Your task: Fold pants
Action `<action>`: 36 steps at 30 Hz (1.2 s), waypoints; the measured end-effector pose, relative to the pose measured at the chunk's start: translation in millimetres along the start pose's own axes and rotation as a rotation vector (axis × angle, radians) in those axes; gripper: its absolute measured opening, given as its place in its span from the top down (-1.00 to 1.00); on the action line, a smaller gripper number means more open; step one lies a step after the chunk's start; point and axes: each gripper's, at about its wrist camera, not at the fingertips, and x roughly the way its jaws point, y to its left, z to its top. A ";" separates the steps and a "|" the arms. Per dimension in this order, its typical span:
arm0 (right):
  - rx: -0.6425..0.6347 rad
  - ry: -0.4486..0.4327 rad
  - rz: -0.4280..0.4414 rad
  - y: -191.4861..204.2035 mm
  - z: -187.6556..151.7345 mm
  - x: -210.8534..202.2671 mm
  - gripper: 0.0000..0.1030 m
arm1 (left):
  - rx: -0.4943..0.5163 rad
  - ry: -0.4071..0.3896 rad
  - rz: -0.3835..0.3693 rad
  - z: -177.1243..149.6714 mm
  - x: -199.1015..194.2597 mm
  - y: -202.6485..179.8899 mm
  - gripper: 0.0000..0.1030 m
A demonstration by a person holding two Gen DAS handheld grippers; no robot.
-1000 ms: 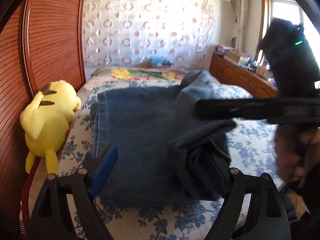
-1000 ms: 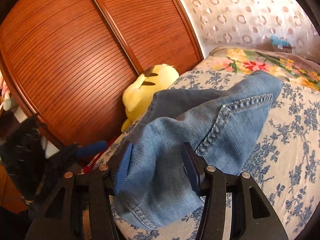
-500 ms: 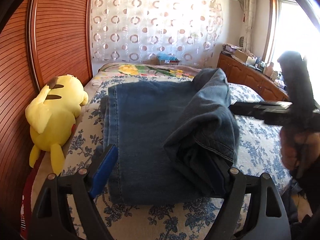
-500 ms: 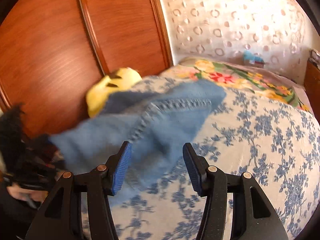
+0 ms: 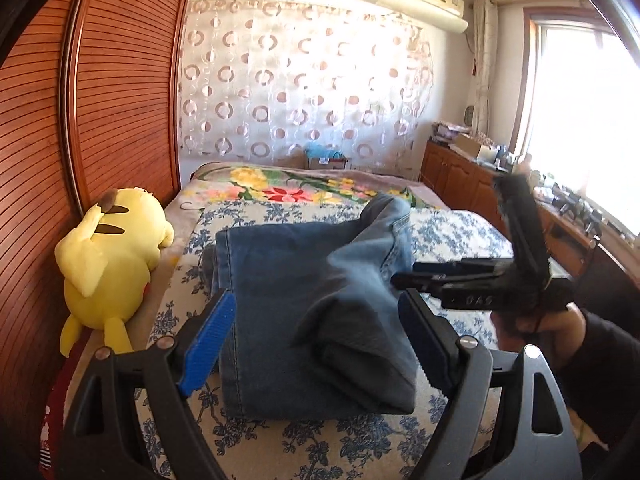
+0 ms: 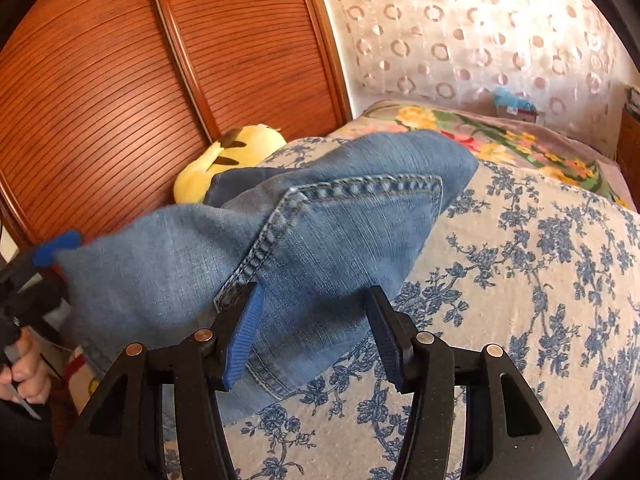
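Observation:
Blue denim pants (image 5: 288, 312) lie folded on the bed with the floral sheet (image 5: 296, 444), their right part bunched in a raised heap; the right wrist view shows the same pants (image 6: 320, 232) with a stitched pocket seam. My left gripper (image 5: 316, 336) is open, jaws wide, hovering over the near edge of the pants. My right gripper (image 6: 316, 332) is open with the denim lying between the jaws, not pinched. The right gripper also shows in the left wrist view (image 5: 472, 280) beside the heap.
A yellow plush toy (image 5: 108, 264) lies at the bed's left edge against the brown slatted wardrobe (image 5: 80, 120). A flowered blanket (image 5: 288, 188) covers the far end. Wooden cabinets (image 5: 472, 180) stand at the right under the window.
The left gripper has pulled back and risen, leaving the pants on the bed. The right gripper, earlier shut on the denim, has opened and swung back toward the heap.

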 end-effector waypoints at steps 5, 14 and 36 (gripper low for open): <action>0.001 0.002 0.002 1.7 0.4 3.2 -0.07 | 0.045 0.032 -0.015 5.2 17.4 -7.6 -0.62; 0.000 -0.025 -0.017 -12.6 6.7 -9.1 -0.14 | 0.036 0.144 -0.045 -0.3 72.0 -10.3 0.17; -0.020 -0.030 0.081 -88.0 85.8 29.5 -0.27 | -0.040 0.193 -0.020 -18.9 80.8 10.4 0.51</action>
